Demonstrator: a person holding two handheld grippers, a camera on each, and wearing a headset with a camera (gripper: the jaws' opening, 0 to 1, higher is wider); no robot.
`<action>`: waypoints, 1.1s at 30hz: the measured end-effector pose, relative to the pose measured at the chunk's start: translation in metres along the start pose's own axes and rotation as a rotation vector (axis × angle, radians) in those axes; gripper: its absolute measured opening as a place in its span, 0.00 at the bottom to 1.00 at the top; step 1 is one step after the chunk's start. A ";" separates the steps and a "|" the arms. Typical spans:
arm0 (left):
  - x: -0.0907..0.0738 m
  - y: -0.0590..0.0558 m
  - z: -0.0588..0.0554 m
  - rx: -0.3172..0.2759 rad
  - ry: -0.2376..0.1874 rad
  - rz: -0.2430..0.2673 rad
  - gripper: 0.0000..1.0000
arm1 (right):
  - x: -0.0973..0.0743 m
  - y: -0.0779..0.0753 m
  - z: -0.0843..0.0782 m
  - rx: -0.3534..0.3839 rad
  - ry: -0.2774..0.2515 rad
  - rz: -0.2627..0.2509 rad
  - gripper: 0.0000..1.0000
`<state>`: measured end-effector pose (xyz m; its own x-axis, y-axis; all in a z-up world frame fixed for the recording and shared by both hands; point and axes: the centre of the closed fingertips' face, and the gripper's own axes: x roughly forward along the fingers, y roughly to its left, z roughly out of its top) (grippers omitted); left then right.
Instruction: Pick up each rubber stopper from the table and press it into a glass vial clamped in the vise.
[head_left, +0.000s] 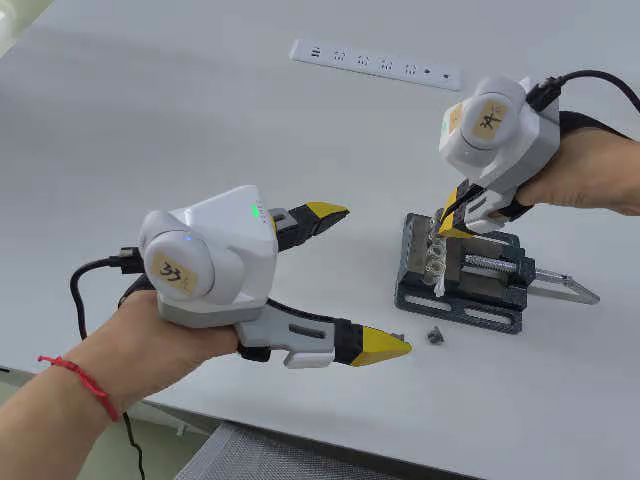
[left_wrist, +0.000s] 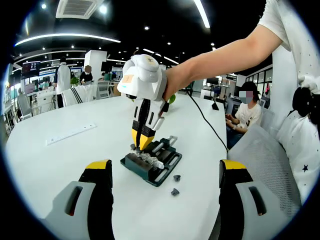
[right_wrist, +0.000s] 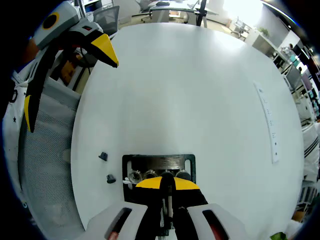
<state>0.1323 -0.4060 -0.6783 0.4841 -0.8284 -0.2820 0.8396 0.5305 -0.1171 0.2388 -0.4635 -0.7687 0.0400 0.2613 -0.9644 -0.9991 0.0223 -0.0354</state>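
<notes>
Right tongs (head_left: 452, 226) clenched over vials (head_left: 437, 262) in vise (head_left: 460, 300); left tongs (head_left: 370, 279) released, wide apart; two stoppers (left_wrist: 176, 177) loose on desk (head_left: 200, 120).

Sticker (head_left: 172, 272) on left gripper (head_left: 370, 280): "33", handwritten.
Paper label (head_left: 490, 118) on right gripper (head_left: 449, 229): handwritten mark, not legible.

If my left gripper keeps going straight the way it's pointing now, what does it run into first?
Most likely the nearer rubber stopper lying loose on the table, with the vise just behind it. The left gripper has unclear height over the table, so it might pass above the stopper.
</notes>
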 end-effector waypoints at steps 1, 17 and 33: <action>0.000 0.000 0.000 0.001 0.001 0.002 0.87 | 0.000 0.001 -0.001 0.003 -0.001 0.001 0.02; -0.001 0.001 0.000 0.009 0.016 0.009 0.87 | -0.029 0.007 -0.011 0.102 -0.127 -0.042 0.08; 0.000 -0.004 0.001 0.036 0.041 -0.007 0.88 | -0.068 0.013 -0.024 0.191 -0.277 -0.121 0.15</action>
<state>0.1294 -0.4082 -0.6770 0.4680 -0.8237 -0.3202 0.8518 0.5170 -0.0848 0.2230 -0.5039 -0.7098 0.1855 0.4967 -0.8478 -0.9677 0.2422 -0.0698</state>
